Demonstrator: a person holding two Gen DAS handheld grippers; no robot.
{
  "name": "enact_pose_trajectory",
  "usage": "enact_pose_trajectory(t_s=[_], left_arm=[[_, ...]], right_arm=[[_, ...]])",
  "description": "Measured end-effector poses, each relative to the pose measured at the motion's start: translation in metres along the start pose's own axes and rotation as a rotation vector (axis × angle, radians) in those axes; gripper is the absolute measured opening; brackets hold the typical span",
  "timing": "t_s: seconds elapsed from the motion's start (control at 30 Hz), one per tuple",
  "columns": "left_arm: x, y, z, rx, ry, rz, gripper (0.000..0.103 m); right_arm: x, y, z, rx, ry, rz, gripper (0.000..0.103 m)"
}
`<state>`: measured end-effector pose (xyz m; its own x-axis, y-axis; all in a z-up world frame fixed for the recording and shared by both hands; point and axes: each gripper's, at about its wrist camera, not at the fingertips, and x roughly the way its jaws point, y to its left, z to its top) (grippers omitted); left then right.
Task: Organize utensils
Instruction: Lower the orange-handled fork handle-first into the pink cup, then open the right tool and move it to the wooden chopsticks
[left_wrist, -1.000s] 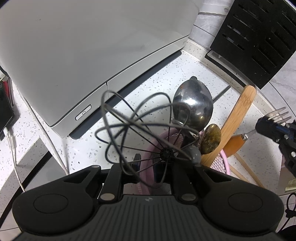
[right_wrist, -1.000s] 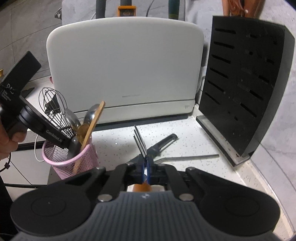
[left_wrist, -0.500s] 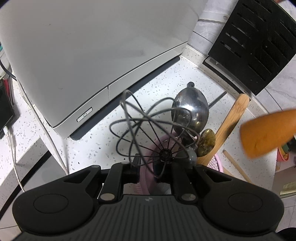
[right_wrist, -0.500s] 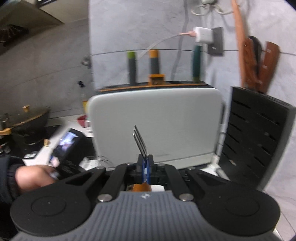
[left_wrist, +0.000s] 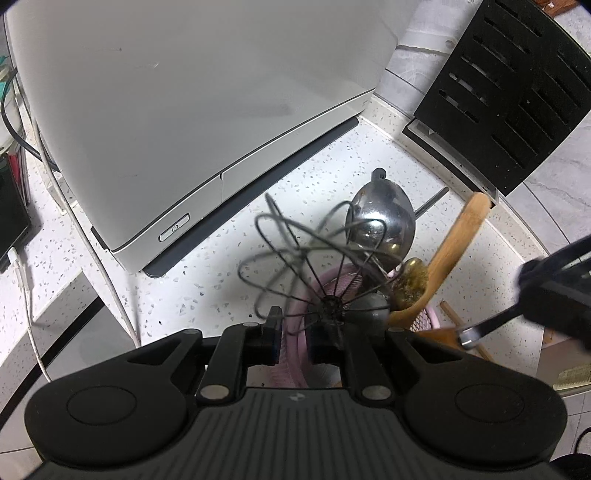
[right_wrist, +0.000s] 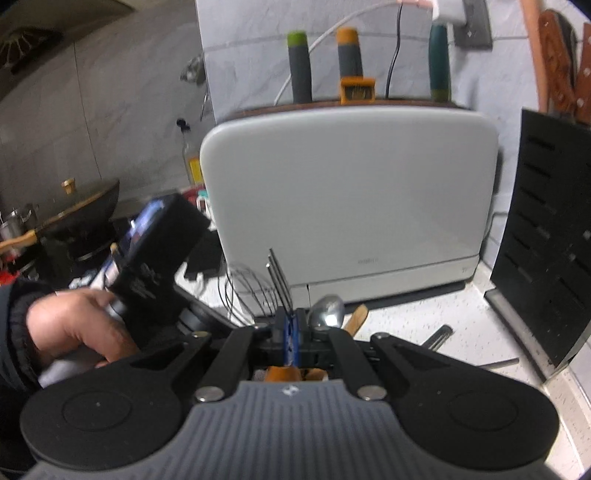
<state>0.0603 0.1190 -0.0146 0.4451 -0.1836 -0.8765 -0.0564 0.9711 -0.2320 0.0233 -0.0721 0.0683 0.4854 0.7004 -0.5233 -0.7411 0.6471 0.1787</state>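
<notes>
Since a moment ago the right gripper (right_wrist: 291, 341) has dropped from wall height back toward the speckled white countertop (left_wrist: 221, 266), so the pink mesh utensil holder (left_wrist: 291, 354) and its contents show again just under its fingertips. Its jaws are pressed together on the thin metal neck of an orange-handled fork (right_wrist: 279, 280), whose tines stick up and lean left in front of the big pale grey appliance (right_wrist: 351, 206).

From the left wrist view, the left gripper (left_wrist: 293, 338) has its fingers straddling the pink holder's rim, one pad (left_wrist: 271, 334) outside the wall and the other inside. Whether the pads are actually pinching the rim, I cannot tell.

Standing in the holder are a black wire whisk (left_wrist: 306, 266), a steel ladle (left_wrist: 384, 221), a wooden spoon (left_wrist: 450, 251) leaning right, and a small brassy spoon (left_wrist: 410, 284) between them. The fork's orange handle and the right tool come in from the right, close beside the holder.

A black slotted knife block (right_wrist: 550, 251) stands at the right edge of the counter, and a dark-handled utensil (right_wrist: 437, 336) lies flat on the counter before it.
</notes>
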Motion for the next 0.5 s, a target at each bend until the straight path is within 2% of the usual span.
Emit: enact_pose_trajectory(t_s=[0.2,0.3,0.4,0.5], left_arm=[[0.001,0.0,0.0,-0.003,0.003,-0.001,0.011],[0.0,0.0,0.0,-0.004,0.003,-0.002,0.012],[0.001,0.0,0.0,-0.002,0.003,-0.001,0.012],[0.0,0.001,0.0,-0.006,0.005,-0.006,0.012]], right_arm=[[0.029,0.005,-0.016,-0.025,0.084,0.028,0.0],[0.053,0.009,-0.032,-0.069,0.161,0.021,0.0],[0.057,0.007,-0.038,-0.067,0.131,0.028,0.0],[0.055,0.01,-0.04,-0.097,0.117,0.03,0.008]])
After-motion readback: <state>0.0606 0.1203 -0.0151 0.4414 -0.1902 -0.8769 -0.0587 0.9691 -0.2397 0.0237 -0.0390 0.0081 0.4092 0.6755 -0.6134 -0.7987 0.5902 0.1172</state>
